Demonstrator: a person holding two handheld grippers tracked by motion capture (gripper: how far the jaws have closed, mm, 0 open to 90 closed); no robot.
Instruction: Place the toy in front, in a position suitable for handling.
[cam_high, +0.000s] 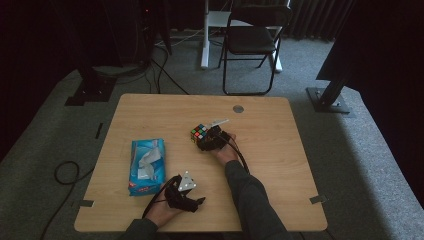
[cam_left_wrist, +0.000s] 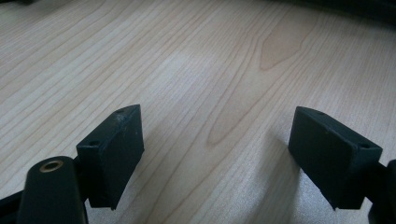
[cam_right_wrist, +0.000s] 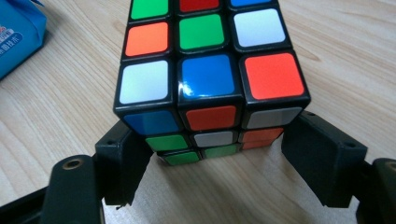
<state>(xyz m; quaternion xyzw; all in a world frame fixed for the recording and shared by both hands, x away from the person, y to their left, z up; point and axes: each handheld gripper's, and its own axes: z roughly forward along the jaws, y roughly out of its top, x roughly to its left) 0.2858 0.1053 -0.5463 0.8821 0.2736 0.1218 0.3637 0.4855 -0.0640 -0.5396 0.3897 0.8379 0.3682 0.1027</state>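
One glossy plastic puzzle cube (cam_right_wrist: 210, 79) on the pale woodgrain desk (cam_high: 280, 165), right tool (cam_right_wrist: 215, 161) straddling its near corners, pads not pressing, one crinkled blue tissue pack (cam_high: 146, 166) left of the cube, left tool (cam_left_wrist: 215, 156) released.

One puzzle cube (cam_high: 198, 133) sits near the middle of the bench (cam_high: 280, 165). One blue tissue pack (cam_high: 146, 165) lies toward its left edge. Two hand-held grippers are over it: left (cam_high: 192, 199) and right (cam_high: 209, 140). One folding chair (cam_high: 252, 40) stands beyond the far edge.
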